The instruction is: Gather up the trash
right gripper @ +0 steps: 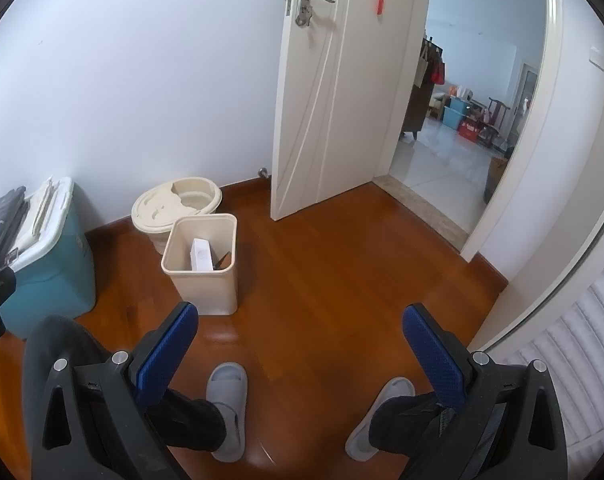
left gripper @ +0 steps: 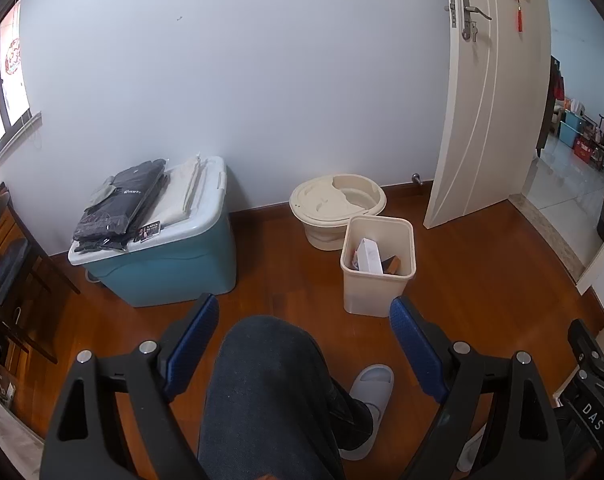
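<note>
Wooden floor (right gripper: 322, 264), pale wall, white door (right gripper: 322, 100) standing ajar onto a tiled hallway. Operator seated; knee and grey slippers (right gripper: 227, 408) show low in both wrist views.

Task object: beige trash bin (left gripper: 378, 268), open-topped, square with rounded corners, upright on the floor just in front of a round cream lidded pot (left gripper: 336, 204) by the wall. Blue storage box (left gripper: 162, 264) with a white lid stands well to its left, black packaged items stacked on top.

Bin contents: a white carton (left gripper: 369, 256) standing on end, something brown beside it (cannot identify). No liner bag visible.

Grippers: left gripper (left gripper: 302, 312) has its jaws spread wide, holding nothing, raised above the knee. Right gripper (right gripper: 300, 316) likewise spread wide and holding nothing, above the floor between the slippers. Both well apart from the bin.

Handling estimate:
- Bin looks like thin moulded plastic, light, near empty; walls probably flex a little if pinched.
- Smooth sides likely slippery; the rolled rim is the best hold (one pad inside, one outside).
- Carton appears light, stiff and crushable; grip its flat faces gently.
- Tipping risk if the bin is lifted from one side only.
</note>
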A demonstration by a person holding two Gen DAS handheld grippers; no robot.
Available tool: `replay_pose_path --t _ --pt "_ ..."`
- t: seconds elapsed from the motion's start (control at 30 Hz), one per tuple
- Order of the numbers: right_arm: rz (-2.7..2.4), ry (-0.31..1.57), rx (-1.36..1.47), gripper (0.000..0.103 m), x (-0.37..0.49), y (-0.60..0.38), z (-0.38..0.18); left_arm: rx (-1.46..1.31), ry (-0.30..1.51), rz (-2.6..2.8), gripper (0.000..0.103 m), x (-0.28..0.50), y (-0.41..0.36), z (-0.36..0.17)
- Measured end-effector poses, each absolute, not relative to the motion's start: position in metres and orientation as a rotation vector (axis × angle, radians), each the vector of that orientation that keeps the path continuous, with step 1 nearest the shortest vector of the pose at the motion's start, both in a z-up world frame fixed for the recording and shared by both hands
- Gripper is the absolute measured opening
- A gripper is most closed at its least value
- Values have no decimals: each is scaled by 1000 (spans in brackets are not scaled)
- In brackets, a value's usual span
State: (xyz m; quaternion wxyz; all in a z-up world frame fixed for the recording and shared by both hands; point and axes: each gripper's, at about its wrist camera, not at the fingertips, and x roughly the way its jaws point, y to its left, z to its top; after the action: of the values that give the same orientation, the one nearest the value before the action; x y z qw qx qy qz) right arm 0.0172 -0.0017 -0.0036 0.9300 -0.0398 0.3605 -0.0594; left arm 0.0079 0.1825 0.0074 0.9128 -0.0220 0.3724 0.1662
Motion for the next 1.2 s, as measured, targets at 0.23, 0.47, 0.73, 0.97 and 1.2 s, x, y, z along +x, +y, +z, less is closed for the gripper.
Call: replay_pose_path --t 0.23,0.47,0.73,0.97,1.2 --pt "-125 738 -81 103 19 2 -4 -49 771 344 88 8 184 7" --pt "-124 736 -85 103 21 4 -4 -49 768 345 88 7 185 7" --pt "-121 738 -86 103 19 3 -3 -50 773 344 88 6 186 8" --pt "-119 739 -87 103 19 2 -3 -41 771 345 88 8 186 10" --pt "-117 742 -88 103 19 1 -4 -39 771 344 88 8 184 11"
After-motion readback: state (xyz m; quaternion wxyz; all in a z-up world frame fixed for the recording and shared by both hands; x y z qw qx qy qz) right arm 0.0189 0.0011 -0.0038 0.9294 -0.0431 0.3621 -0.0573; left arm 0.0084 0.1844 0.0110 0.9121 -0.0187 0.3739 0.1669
